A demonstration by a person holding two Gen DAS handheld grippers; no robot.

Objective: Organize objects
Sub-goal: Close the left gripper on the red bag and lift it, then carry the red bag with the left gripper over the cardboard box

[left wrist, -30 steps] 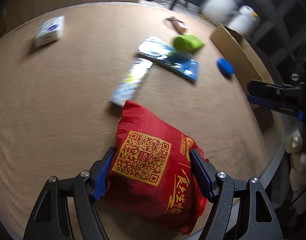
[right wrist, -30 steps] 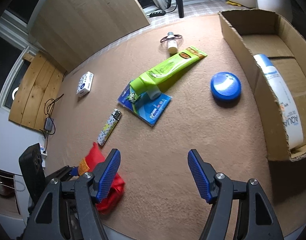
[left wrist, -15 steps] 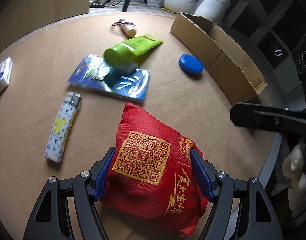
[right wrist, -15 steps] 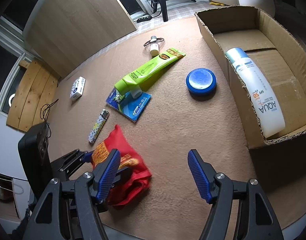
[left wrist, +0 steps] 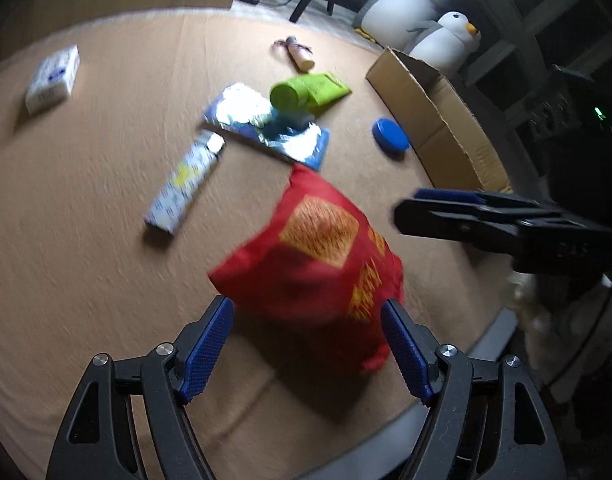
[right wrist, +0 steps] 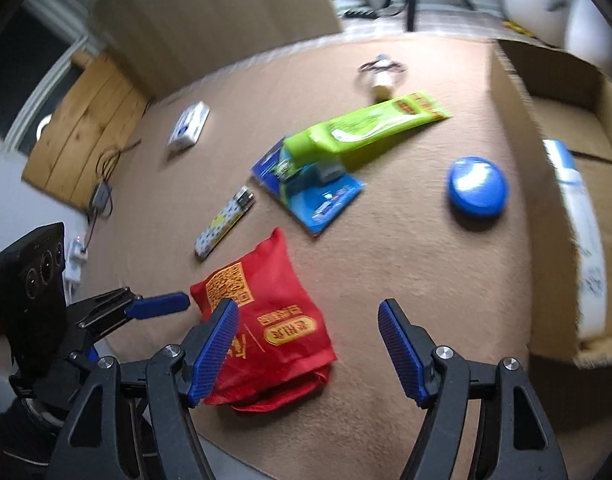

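Note:
A red fabric bag (left wrist: 317, 256) with gold print lies on the tan table near its front edge; it also shows in the right wrist view (right wrist: 262, 320). My left gripper (left wrist: 307, 346) is open, its blue pads just behind the bag and apart from it. My right gripper (right wrist: 307, 350) is open and empty, hovering over the bag's right side. A cardboard box (right wrist: 565, 168) at the right holds a white bottle (right wrist: 581, 232). A blue round lid (right wrist: 477, 192), a green tube (right wrist: 365, 128) on a blue card (right wrist: 317, 196), and a patterned lighter (right wrist: 222, 228) lie beyond.
A small white box (left wrist: 52, 80) sits at the far left, and a small bottle with a dark band (left wrist: 300, 54) at the back. The right gripper's finger (left wrist: 465, 216) reaches in from the right in the left wrist view. Plush penguins (left wrist: 445, 36) stand behind the box.
My left gripper has opened and let go of the red bag, which now lies loose on the table ahead of the pads. My right gripper has moved left toward the bag.

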